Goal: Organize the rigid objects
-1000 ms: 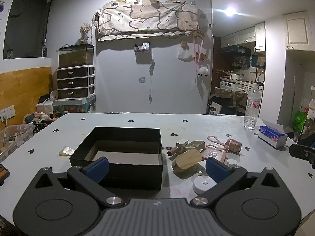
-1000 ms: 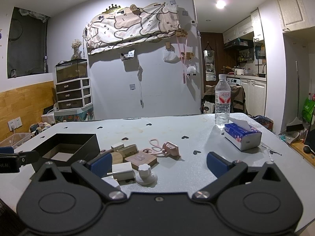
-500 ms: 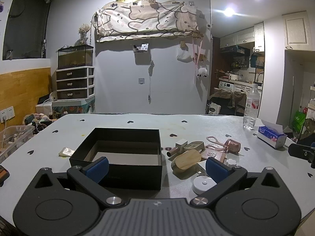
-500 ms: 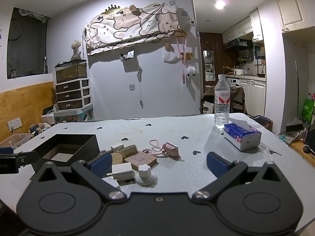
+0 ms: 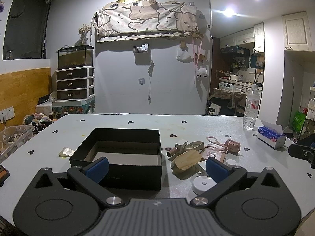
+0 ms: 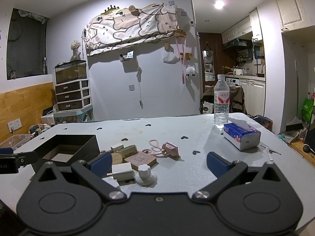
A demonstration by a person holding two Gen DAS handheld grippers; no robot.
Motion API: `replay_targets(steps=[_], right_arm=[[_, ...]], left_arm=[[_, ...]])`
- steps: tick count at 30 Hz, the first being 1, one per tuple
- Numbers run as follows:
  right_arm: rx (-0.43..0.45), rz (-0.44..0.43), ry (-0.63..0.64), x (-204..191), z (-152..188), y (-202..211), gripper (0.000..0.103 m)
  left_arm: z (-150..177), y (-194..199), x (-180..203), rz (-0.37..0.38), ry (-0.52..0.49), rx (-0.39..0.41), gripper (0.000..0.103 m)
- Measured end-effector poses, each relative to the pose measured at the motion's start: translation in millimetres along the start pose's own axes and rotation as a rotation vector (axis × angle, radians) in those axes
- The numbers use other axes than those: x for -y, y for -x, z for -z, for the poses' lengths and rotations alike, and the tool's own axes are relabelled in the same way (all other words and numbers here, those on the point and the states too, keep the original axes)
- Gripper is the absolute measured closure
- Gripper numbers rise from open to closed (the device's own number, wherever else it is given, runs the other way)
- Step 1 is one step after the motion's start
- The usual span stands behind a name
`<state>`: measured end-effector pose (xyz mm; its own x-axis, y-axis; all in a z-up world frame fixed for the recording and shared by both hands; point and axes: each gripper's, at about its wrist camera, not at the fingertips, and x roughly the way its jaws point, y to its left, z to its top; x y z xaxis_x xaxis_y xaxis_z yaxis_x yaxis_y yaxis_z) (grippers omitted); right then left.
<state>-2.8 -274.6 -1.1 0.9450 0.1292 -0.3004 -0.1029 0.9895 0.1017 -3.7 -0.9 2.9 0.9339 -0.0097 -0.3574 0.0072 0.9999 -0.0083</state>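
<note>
Crowding is our main risk: with both left tongs (image 5: 155,165) and right tongs (image 6: 157,164) spread apart and holding nothing, the small objects (image 6: 137,157) bunched at lower centre, beside the black box (image 5: 122,153), could scatter when nudged.

Grey wall (image 5: 122,90) with hung patterned cloth (image 5: 146,20); drawer unit (image 5: 73,83) left; kitchen cabinets (image 6: 242,32) right; ceiling spotlights (image 5: 228,12).
</note>
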Motion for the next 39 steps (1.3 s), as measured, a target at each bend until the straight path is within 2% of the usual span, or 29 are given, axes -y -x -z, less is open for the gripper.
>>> replay_targets(steps=[23,30,39], right_arm=[[-0.006,-0.007,-0.014,3.0,3.5,-4.1,0.000],[-0.046,-0.032,-0.017,-1.8,16.7,-25.9,0.000],[-0.111,-0.088,-0.009,-20.0,32.2,-62.6,0.000]], left_arm=[[-2.2,-2.7,-6.0,-0.027,0.001,-0.007,0.000],[4.2,-19.2,-26.6,-0.081,0.024,-0.045,0.000],[3.4,-50.9,-73.9,-0.220,0.033,-0.094,0.000]])
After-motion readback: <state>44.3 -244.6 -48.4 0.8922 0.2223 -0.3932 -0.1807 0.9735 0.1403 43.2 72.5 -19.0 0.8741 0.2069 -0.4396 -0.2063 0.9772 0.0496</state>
